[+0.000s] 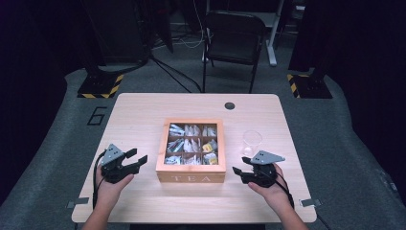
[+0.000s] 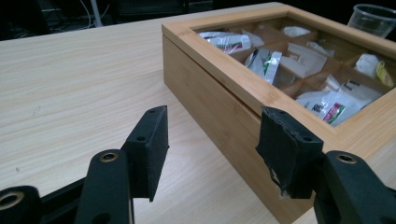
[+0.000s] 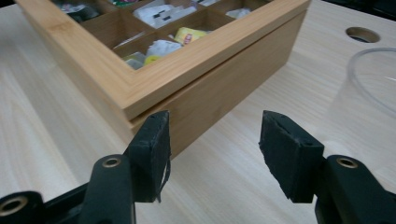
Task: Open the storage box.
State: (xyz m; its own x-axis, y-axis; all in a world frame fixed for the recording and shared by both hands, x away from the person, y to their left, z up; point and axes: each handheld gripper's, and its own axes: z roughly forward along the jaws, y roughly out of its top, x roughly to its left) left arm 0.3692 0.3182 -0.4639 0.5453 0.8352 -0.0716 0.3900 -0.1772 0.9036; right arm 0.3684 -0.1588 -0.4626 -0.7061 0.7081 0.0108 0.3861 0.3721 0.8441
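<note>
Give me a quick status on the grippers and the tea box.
Left gripper open, empty, left of tea box. Right gripper open, empty, at its right front corner. Lid closed. Plastic cup stands close behind the right gripper.

A recording studio or lab: black curtains (image 1: 28,72) on both sides, stands on hazard-striped bases (image 1: 101,85), loose cables (image 1: 174,74) over grey carpet, a folding chair (image 1: 233,40) behind the table (image 1: 143,115).
</note>
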